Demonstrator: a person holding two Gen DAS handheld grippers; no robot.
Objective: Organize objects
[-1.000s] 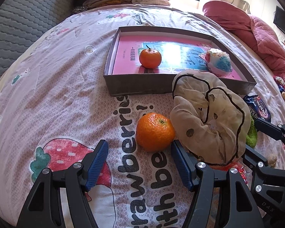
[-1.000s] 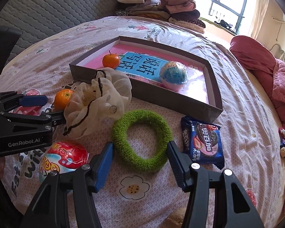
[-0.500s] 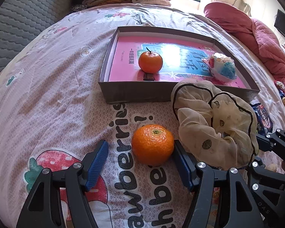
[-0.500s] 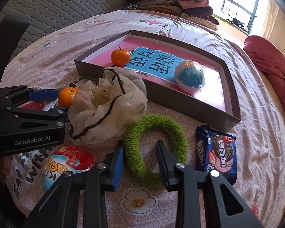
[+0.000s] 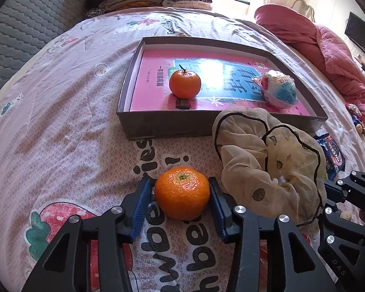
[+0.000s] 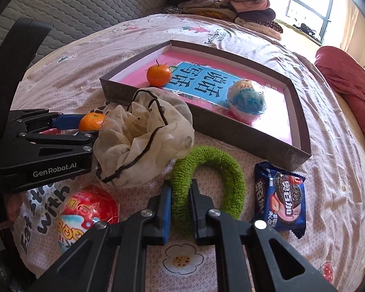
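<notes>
- Left gripper [image 5: 182, 194]: blue pads pressed on both sides of a mandarin [image 5: 182, 193], which sits on the strawberry-print bedsheet [image 5: 60, 126]. Closed on fruit, not lifted as far as I can tell.
- Right gripper [image 6: 180, 206]: narrow, pinching the near arc of the green knitted ring [image 6: 206, 177], which lies flat on the sheet.
- Risk 1: mandarin is round w/ soft skin; too hard a squeeze could bruise it, too light and it may roll out on the lift.
- Risk 2: cream chiffon scrunchie [image 5: 267, 165] sits just beside the left gripper's right finger; fabric could snag and drag along.
- Risk 3: ring is soft and floppy; held by one arc it'll prob. sag and may brush the Oreo packet [image 6: 279, 199] or the red surprise egg [image 6: 85, 211] nearby.
- Risk 4: grey tray [image 5: 163, 126] has a raised wall; a low carry could clip the rim. Inside already: another mandarin [image 5: 185, 84] and a blue wrapped egg [image 5: 278, 90], so a drop next to them could knock either.
- Risk 5: both tools are close, scrunchie between them; lifting together could make them collide.
</notes>
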